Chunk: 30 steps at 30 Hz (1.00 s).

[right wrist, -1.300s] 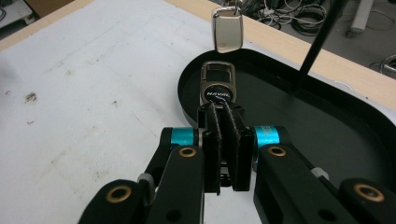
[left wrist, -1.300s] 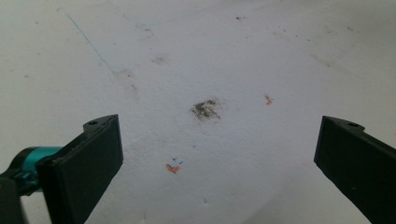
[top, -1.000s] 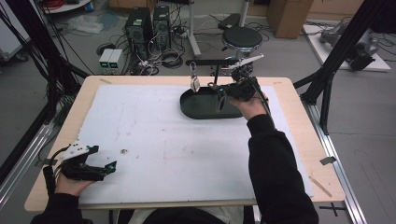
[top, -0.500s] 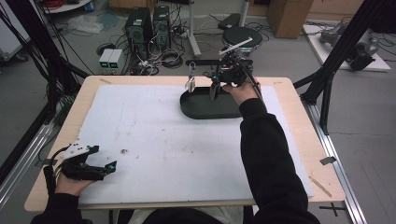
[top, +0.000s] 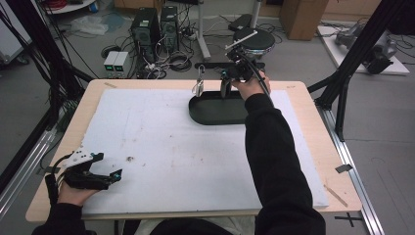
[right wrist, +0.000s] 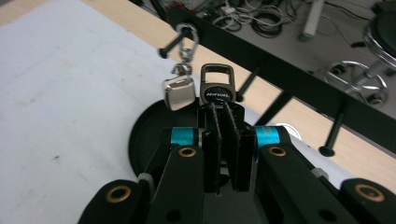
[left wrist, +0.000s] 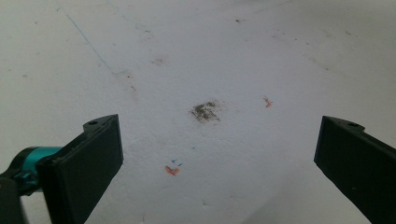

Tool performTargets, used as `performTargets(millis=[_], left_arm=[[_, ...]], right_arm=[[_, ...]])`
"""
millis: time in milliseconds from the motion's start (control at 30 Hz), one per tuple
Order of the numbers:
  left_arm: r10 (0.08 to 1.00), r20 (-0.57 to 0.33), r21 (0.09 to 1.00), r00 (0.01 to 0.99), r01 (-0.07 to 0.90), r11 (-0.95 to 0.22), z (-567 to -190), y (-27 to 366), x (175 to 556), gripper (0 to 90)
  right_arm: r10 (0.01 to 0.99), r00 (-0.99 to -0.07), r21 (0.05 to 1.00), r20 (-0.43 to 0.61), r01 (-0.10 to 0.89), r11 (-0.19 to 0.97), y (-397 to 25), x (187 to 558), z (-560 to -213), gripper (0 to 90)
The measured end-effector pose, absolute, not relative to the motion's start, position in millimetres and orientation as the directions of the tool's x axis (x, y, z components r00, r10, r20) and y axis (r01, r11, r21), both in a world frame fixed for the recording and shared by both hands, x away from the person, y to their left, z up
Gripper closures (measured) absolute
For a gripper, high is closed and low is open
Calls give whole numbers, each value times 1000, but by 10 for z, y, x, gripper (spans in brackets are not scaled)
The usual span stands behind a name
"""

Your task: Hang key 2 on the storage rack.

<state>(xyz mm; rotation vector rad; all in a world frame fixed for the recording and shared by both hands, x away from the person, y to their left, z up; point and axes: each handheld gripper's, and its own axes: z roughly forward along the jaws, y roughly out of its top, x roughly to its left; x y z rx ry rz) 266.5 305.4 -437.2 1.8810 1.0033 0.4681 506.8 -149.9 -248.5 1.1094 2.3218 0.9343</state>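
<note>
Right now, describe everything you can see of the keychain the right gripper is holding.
The keychain is a dark fob with a round black face lettered in white and a rectangular metal loop on top. It stands upright, loop up, with its lower part clamped by the right gripper. It hangs above the black tray, close beside a silver keychain on a rack peg, not clearly touching it.

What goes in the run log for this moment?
right tongs: shut on black keychain, raised near peg rack | silver keychain: hung on peg | left tongs: open, idle over mat
</note>
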Motion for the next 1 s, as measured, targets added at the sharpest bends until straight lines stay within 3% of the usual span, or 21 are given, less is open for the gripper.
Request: performTargets(millis=[267, 567, 867, 933, 1000], left_arm=[[800, -90, 861, 593, 450, -237, -4378, 3075, 2670, 17], [802, -96, 863, 590, 451, -228, -4374, 3085, 2676, 17], [794, -103, 856, 599, 460, -235, -4383, 3073, 2687, 17], [795, -100, 858, 599, 456, -236, -4378, 3078, 2681, 17], [796, -101, 860, 597, 455, -233, -4377, 3079, 2679, 17]], right_arm=[[829, -540, 666, -142, 567, 484, -1472, 5138, -2595, 862], [842, -521, 628, -139, 611, 482, -1369, 5216, -2751, 859], [871, -482, 665, -97, 619, 417, -1343, 5342, -2842, 856], [872, -482, 670, -87, 620, 409, -1339, 5354, -2859, 825], [858, -511, 660, -54, 626, 414, -1341, 5361, -2887, 716]])
